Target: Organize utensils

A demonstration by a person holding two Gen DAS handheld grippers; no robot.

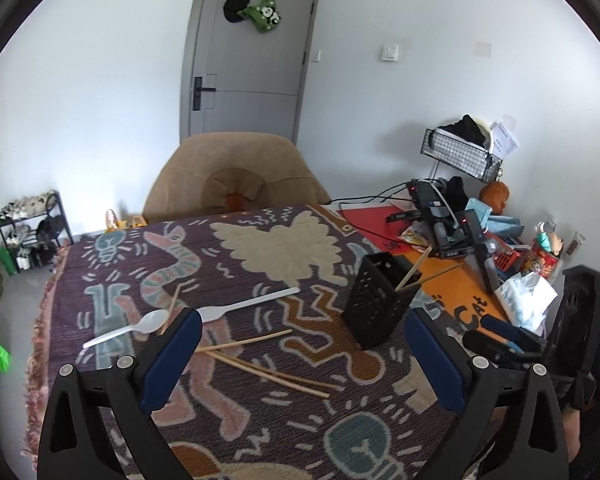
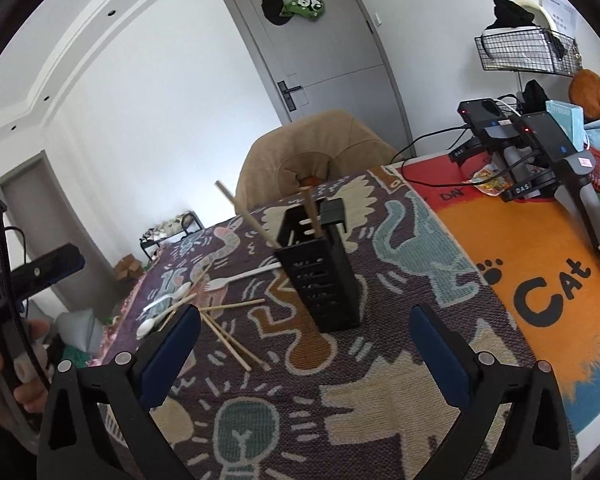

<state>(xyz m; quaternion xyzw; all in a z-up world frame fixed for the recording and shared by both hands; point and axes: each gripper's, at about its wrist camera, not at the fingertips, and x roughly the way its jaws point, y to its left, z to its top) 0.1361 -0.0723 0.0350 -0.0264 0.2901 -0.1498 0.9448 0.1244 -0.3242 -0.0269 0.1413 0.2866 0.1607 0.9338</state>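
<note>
Hovering above the near edge of the tabletop (image 1: 100, 264), the left hand-held gripper (image 1: 302, 354) and right hand-held gripper (image 2: 306, 354) both have fingers spread apart and hold nothing. The black holder (image 1: 376, 300) stands upright toward the right side, two chopsticks (image 1: 414, 270) already leaning inside. Loose chopsticks (image 1: 268, 372), a white spoon (image 1: 128, 330) and a white fork (image 1: 248, 304) lie flat left of it, likely awaiting collection.
</note>
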